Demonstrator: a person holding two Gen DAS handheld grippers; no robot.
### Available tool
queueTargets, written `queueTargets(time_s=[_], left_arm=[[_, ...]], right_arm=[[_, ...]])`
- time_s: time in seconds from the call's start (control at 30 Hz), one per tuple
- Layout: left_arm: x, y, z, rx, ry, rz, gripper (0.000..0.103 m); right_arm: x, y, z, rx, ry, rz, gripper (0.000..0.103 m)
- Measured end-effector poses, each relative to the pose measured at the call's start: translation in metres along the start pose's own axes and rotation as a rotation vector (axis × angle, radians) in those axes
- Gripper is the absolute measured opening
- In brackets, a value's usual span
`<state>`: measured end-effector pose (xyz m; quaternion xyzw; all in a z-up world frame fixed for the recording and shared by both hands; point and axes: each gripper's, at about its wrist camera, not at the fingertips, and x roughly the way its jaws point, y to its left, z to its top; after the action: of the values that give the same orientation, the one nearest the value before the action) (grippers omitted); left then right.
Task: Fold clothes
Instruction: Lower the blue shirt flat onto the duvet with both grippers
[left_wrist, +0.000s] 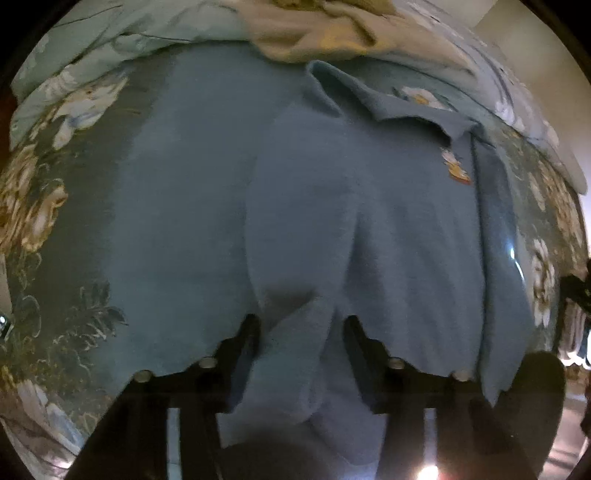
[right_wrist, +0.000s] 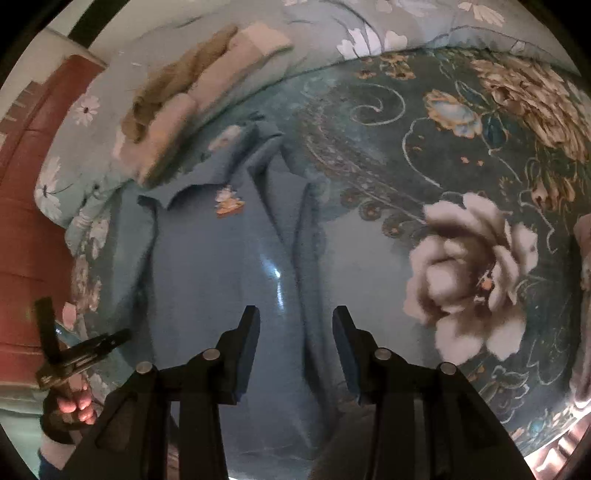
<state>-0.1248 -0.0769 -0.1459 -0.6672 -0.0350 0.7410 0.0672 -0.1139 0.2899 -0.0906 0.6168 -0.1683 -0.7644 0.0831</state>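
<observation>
A blue fleece shirt (left_wrist: 388, 206) with a collar and a small orange cartoon patch (left_wrist: 456, 168) lies spread on a floral bedspread. In the left wrist view, my left gripper (left_wrist: 301, 328) has a raised fold of the shirt's cloth between its fingers, with the jaws still apart around the thick fold. In the right wrist view, the same shirt (right_wrist: 207, 258) lies below my right gripper (right_wrist: 295, 328), which is open and empty above its right edge. The left gripper (right_wrist: 74, 354) shows there at the lower left, in a hand.
The dark teal floral bedspread (right_wrist: 461, 155) covers the bed. A light floral duvet (right_wrist: 332, 33) is bunched at the far side, with beige and tan clothes (right_wrist: 177, 99) on it. A red-brown headboard or wall (right_wrist: 22, 221) is at the left.
</observation>
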Motion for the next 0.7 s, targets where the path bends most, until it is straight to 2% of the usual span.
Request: queueTargets(time_s=[0.03,0.1,0.27,0.47,0.7], left_arm=[[-0.002,0.003,0.0,-0.012,-0.007,0.006,0.029],[-0.007,0.008,0.002,-0.024,-0.026,0.023,0.006],[-0.026,0.035,0.015,-0.06,-0.097,0.067,0.005],[-0.054,0.101,0.049,-0.206,-0.181,0.108,0.005],[-0.051,0.164,0.094,-0.292,-0.189,0.176,0.005]], right_arm=[[-0.002,0.004,-0.001,-0.01,-0.003,0.001,0.042],[-0.002,0.009,-0.004,-0.022,-0.006,0.003,0.042],[-0.004,0.005,-0.006,-0.018,-0.001,-0.002,0.042],[0.007,-0.003,-0.005,-0.005,0.026,-0.026,0.042],[0.03,-0.005,-0.001,-0.004,0.084,-0.06,0.042]])
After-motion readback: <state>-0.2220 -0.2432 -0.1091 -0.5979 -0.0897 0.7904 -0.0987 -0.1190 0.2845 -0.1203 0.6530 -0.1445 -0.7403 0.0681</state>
